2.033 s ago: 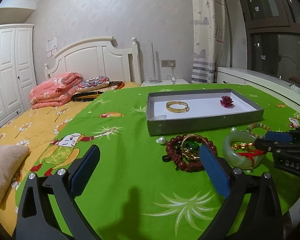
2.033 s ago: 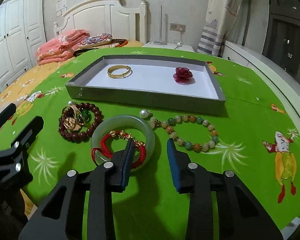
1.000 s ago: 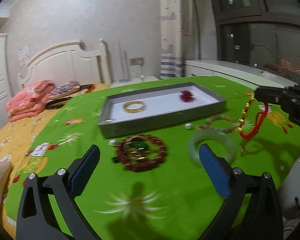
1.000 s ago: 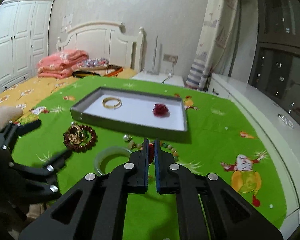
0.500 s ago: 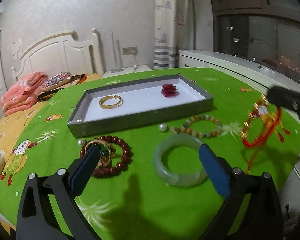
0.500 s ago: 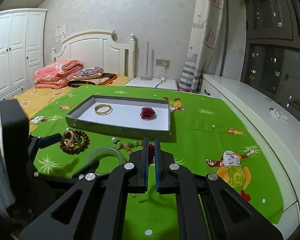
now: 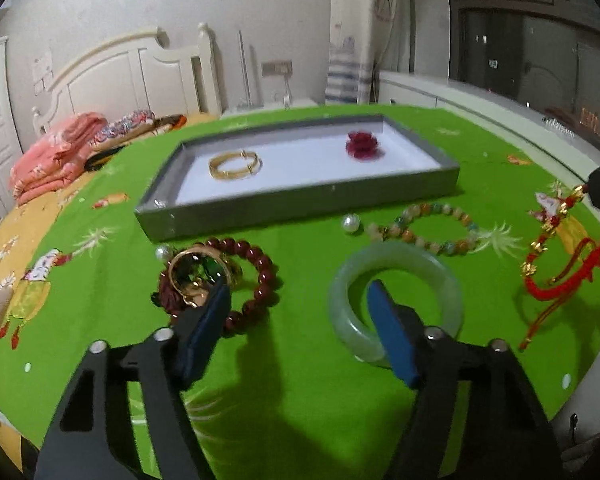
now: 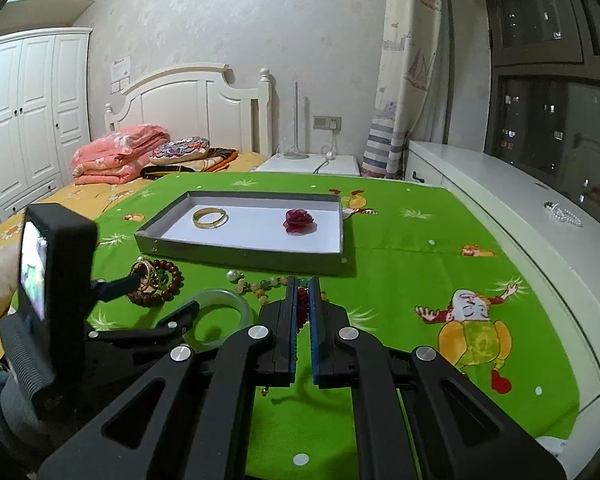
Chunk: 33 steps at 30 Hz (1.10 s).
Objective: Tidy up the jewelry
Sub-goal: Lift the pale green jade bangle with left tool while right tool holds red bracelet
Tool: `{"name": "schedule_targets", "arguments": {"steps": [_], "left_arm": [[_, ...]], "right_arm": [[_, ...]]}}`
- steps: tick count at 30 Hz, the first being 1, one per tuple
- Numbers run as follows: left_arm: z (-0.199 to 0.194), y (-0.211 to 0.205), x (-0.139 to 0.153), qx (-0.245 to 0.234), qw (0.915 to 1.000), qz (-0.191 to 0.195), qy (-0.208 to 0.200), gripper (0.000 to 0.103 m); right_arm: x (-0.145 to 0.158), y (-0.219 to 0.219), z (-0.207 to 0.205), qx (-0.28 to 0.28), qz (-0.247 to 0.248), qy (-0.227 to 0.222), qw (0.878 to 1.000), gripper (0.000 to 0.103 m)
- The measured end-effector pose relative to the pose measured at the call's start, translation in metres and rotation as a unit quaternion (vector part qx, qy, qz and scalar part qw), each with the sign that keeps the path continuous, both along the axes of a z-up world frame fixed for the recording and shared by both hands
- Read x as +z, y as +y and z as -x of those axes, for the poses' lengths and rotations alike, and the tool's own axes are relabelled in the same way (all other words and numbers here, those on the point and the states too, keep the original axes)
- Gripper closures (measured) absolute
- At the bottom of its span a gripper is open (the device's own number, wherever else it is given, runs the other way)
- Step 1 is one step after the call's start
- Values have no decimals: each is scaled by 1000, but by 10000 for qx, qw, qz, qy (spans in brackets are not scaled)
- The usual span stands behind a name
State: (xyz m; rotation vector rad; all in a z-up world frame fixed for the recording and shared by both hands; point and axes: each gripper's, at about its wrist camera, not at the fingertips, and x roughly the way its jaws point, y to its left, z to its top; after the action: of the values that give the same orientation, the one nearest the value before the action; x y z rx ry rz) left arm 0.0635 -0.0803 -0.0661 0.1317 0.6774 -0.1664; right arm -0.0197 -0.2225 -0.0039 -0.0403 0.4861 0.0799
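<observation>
A grey tray point(image 7: 300, 204) on the green cloth holds a gold bangle point(image 7: 235, 164) and a red flower point(image 7: 362, 145). My right gripper point(image 8: 303, 284) is shut on a red cord bracelet point(image 7: 565, 268) with gold beads and holds it in the air at the right. My left gripper point(image 7: 298, 296) is open and empty, low over the cloth, between a dark red bead bracelet point(image 7: 236, 276) with gold rings on it and a pale green jade bangle point(image 7: 396, 296). A multicoloured bead bracelet point(image 7: 424, 228) and two pearls point(image 7: 350, 223) lie in front of the tray.
The tray also shows in the right wrist view point(image 8: 244, 248). The green cloth point(image 8: 440, 280) covers a table beside a bed with pink bedding point(image 8: 116, 156). A white cabinet point(image 8: 500, 184) runs along the right. The table's front edge is close below my grippers.
My right gripper closed on the red cord bracelet and lifted it off the jade bangle to the right. My left gripper came nearer the cloth and its fingers narrowed.
</observation>
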Motion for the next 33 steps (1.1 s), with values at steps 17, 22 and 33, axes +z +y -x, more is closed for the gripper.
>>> {"name": "schedule_targets", "arguments": {"steps": [17, 22, 33], "left_arm": [[-17, -13, -8, -278, 9987, 45, 433, 66], [-7, -18, -7, -657, 9974, -92, 266, 84], [4, -9, 2, -731, 9973, 89, -19, 89]], "right_arm": [[0, 6, 3, 6, -26, 14, 10000, 97], [0, 2, 2, -14, -35, -14, 10000, 97], [-1, 0, 0, -28, -64, -53, 10000, 97]]}}
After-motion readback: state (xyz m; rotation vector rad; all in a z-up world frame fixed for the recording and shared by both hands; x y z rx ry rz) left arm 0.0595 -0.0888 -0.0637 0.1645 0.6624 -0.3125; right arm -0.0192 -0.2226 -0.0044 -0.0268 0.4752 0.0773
